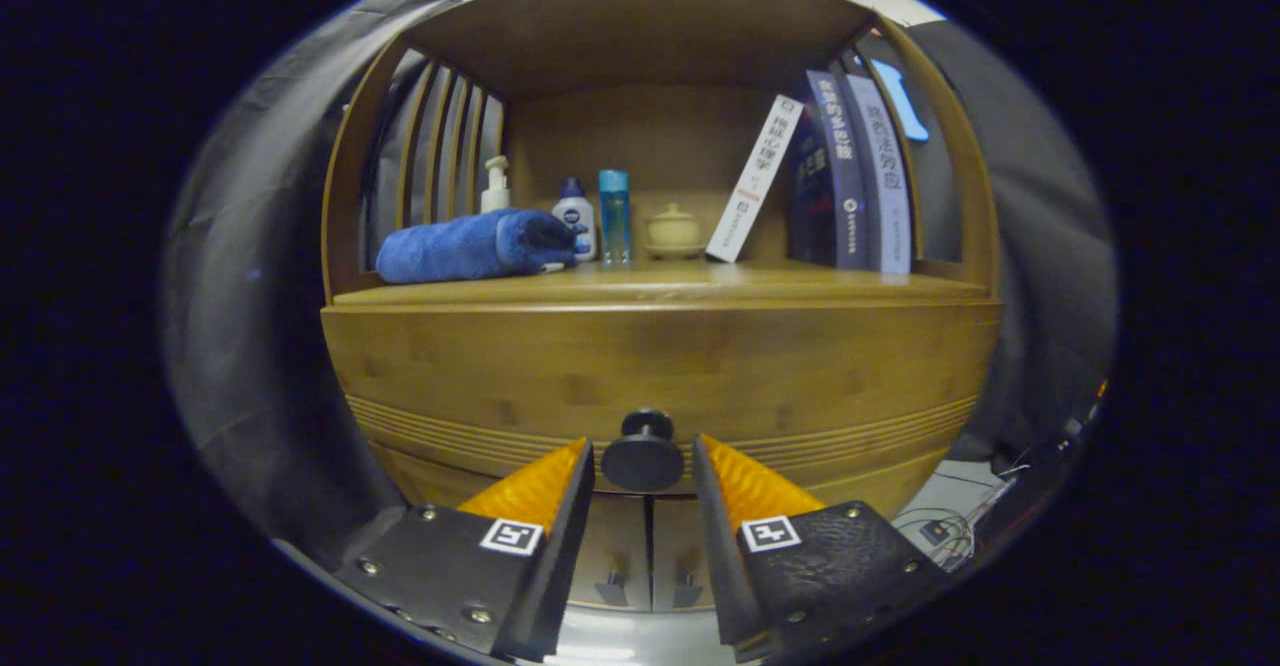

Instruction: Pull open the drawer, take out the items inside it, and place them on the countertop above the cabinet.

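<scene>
The claw (643,456) stands narrowly open, its fingers flanking the knob (642,454) without visibly pressing, lined up for a straight pull. The drawer (660,371) sits shut below the worktop (660,286), hiding its items.

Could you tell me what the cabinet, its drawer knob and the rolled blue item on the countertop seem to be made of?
Cabinet: probably bamboo or wood, with visible grain and a warm satin sheen. Drawer knob, between the open gripper fingers: dark, smooth, matte; metal or painted wood, unclear. Blue roll: soft, fuzzy cloth, likely a towel.
</scene>
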The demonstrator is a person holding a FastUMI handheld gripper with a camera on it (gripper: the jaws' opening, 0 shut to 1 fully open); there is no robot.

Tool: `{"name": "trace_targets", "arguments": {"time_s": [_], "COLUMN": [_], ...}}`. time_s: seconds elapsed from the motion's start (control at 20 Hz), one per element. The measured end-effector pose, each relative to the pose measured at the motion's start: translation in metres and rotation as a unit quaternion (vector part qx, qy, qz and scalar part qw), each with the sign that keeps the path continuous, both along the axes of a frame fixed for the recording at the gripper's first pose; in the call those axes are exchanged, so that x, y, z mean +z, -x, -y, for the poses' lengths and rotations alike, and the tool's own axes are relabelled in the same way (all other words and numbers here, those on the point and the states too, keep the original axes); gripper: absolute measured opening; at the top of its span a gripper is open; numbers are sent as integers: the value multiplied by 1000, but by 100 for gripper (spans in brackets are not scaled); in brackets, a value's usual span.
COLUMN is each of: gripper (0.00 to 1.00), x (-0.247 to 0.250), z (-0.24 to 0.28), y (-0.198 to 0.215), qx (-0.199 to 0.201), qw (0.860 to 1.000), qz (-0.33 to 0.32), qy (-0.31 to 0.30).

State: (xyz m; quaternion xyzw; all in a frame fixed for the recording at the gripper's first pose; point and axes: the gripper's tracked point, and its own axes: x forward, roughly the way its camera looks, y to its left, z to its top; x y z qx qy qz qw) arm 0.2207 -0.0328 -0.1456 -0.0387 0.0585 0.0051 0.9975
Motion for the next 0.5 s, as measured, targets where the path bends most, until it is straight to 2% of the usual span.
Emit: {"name": "trace_targets", "arguments": {"time_s": [0.1, 0.2, 0.3, 0.45, 0.5], "gripper": [60, 44, 44, 43, 44], "x": [1, 2, 2, 2, 0], "z": [6, 6, 8, 4, 7], "y": [-5, -3, -5, -9, -9], "qx": [-16, -40, -64, -41, -36], "qw": [1000, 999, 998, 998, 998], "qz": [9, 14, 22, 51, 43], "qy": [12, -3, -9, 18, 32]}}
